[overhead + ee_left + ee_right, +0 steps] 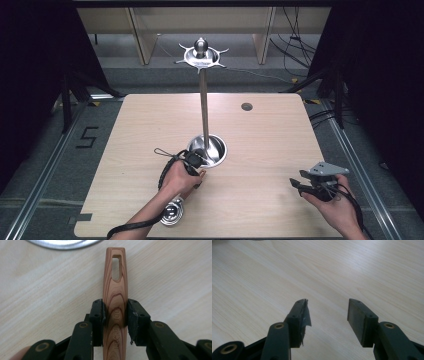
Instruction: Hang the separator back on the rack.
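A pale wooden table [260, 150] is seen from above, with a person's two forearms coming in from the near edge.

Nearest, on the left, a shiny round metal ladle bowl [171, 212] lies close to the near edge of the table, just beside the left forearm. Its long handle of striped reddish-brown wood with a slotted hanging hole at the far tip [115, 300] runs away from the bowl under the left hand. The left hand-held gripper [192, 162] is clamped on this handle: in the left gripper view both black pads press against the handle's two sides, about midway along the visible length, and the handle sits just above the table surface.

On the right, near the near-right corner, the right hand-held gripper [299, 184] is held above the table, pointing left. Its jaws stand wide apart with bare table between them. A torn scrap of pad lining hangs from one jaw.

Farther off, at the middle of the table, just beyond the left gripper, stands a polished steel rack with a round dish base [217, 150], a tall thin pole and a hooked crown at the top.

Beyond it, towards the far right, a small dark round hole [246, 106] sits in the tabletop.
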